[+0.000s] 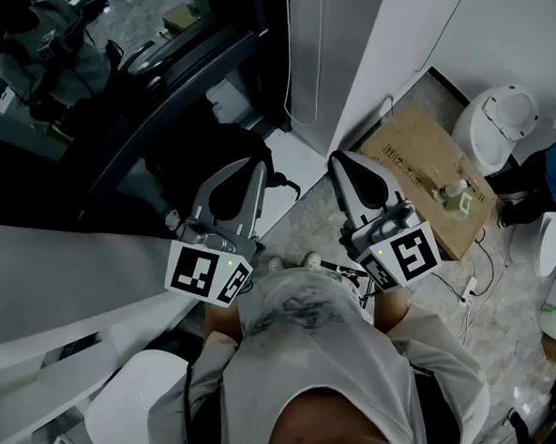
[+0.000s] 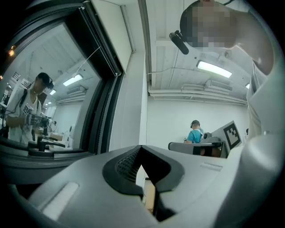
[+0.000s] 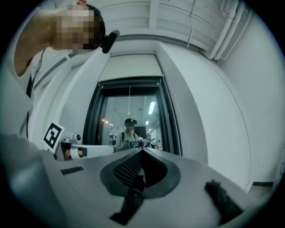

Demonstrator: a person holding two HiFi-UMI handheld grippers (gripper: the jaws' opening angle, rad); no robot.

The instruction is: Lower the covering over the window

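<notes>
The window has a black frame and stands straight ahead in the right gripper view, its glass mirroring the person. A thin cord hangs down its middle from the pale covering rolled up at the top. In the head view the window lies upper left, and a cord loop hangs along the grey panel beside it. My left gripper and right gripper are held side by side in front of the window, clear of it. Both are shut with nothing between the jaws. The left gripper view has the window frame at its left.
A flat cardboard sheet lies on the floor at the right with a bottle on it. A white round bin stands behind it. A person in blue sits at the far wall. White rails lie lower left.
</notes>
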